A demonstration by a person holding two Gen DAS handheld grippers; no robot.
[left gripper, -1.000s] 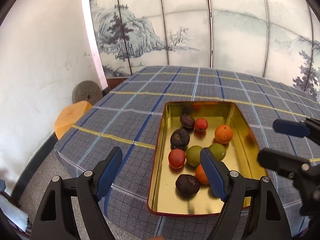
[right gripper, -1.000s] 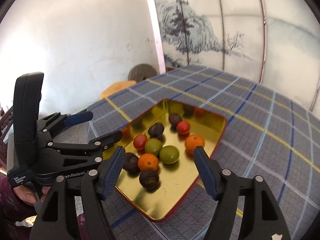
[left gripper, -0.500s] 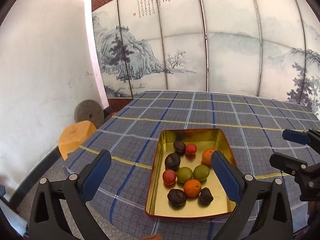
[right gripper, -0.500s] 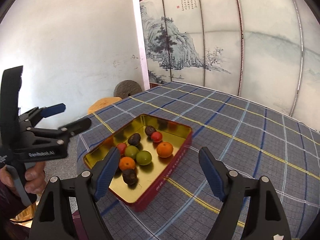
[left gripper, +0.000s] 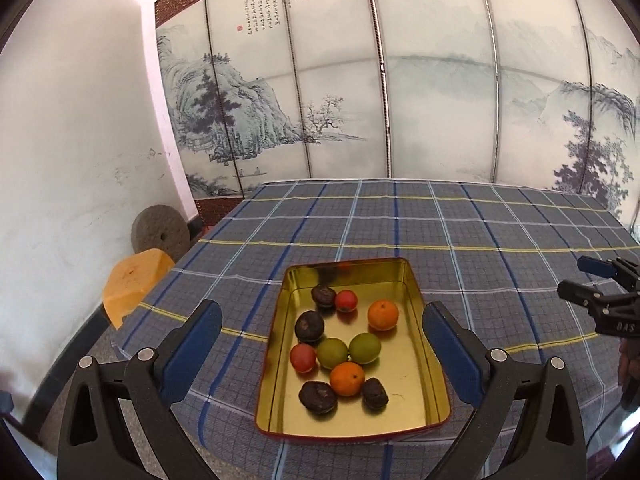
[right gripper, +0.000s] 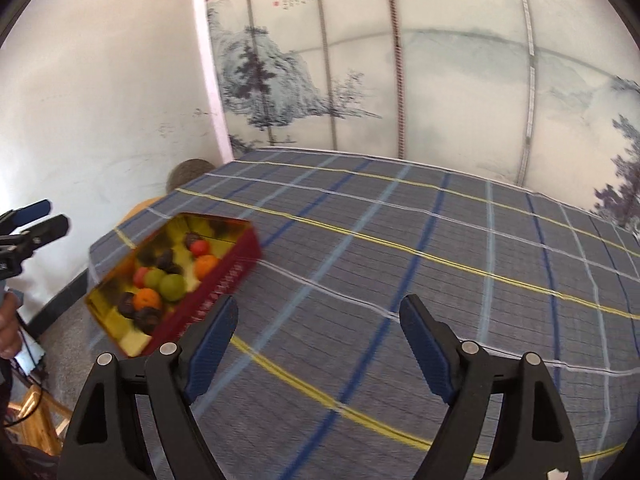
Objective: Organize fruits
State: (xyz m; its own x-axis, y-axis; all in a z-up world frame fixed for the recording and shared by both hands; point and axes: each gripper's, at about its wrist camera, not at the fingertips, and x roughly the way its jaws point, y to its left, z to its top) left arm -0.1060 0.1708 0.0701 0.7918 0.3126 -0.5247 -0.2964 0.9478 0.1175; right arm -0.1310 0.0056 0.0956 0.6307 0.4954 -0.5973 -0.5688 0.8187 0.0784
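Gold tin tray point(left gripper: 430, 344) sits on the plaid tablecloth point(left gripper: 400, 232) near its front-left corner — long axis running away from the left wrist camera, toward the painted screen point(left gripper: 340, 92). Nine fruits lie inside. Left gripper point(left gripper: 322, 340) and right gripper point(right gripper: 318, 334): jaws wide apart, empty.

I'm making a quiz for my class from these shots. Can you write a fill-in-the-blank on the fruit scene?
1. The fruits lie in a gold tin on a ___ cloth.
2. The tin holds ___ green fruits.
3. The left tongs are ___ and hold nothing.
4. The two oranges are ___ each other.

Missing words: plaid; two; open; apart from
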